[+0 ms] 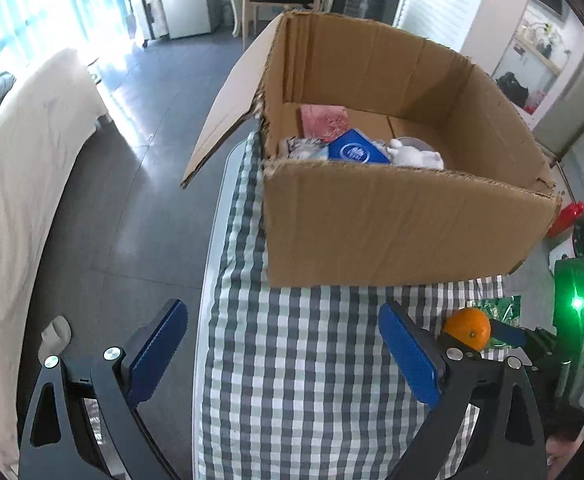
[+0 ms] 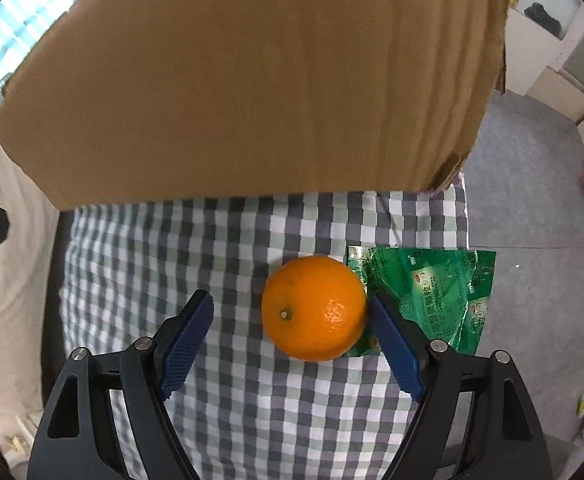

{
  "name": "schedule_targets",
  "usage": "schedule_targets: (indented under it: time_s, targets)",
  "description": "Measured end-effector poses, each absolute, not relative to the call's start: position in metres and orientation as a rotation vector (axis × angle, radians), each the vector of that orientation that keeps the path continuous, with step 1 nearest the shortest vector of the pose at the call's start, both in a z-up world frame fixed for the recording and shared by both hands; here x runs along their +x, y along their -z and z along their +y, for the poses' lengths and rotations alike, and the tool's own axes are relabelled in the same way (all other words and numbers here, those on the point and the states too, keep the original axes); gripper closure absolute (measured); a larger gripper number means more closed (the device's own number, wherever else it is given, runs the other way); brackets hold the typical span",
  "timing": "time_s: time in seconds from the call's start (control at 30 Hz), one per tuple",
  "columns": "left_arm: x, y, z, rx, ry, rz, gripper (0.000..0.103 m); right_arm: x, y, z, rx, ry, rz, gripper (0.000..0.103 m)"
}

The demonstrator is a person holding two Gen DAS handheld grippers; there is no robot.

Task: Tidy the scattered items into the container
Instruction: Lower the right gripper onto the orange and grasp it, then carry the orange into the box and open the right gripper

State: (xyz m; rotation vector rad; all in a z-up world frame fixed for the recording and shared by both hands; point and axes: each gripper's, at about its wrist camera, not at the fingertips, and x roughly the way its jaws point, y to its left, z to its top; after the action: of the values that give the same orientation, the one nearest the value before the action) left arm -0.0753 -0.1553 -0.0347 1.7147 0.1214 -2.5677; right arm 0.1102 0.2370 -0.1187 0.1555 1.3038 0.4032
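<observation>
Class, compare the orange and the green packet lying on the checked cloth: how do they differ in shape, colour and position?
The orange is round and plain orange; the green packet is flat, crinkled and printed. The orange sits between the open fingers of the right gripper, against the right pad; the packet lies outside them, partly under the orange. Both rest on the checked cloth, outside the cardboard box.

The tablecloth [image 2: 252,400] is checked in grey, white and pale green. The cardboard box [image 1: 391,220] is plain brown; inside lie a pink packet [image 1: 325,122] and a blue box [image 1: 357,152] with white lettering. The orange [image 2: 313,308] is bright orange; right of it, the sachet [image 2: 431,292] is glossy green. Both grippers' pads [image 2: 188,338] are dark blue.
</observation>
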Motion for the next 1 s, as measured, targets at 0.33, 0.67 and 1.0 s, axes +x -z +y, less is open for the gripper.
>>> schedule_targets:
  time_s: [0.33,0.67,1.0]
  targets:
    - [-0.058,0.052,-0.159,1.741,2.509,0.139,0.004,0.109,0.137,0.251,-0.045,-0.449,1.329,0.046]
    - [-0.051,0.049,-0.159,1.733,2.506,0.122,0.004,0.102,0.121,0.25,-0.044,-0.495,1.315,0.046]
    - [-0.056,0.016,-0.154,1.717,2.538,0.089,0.004,0.108,0.051,0.23,-0.011,-0.542,1.273,0.046]
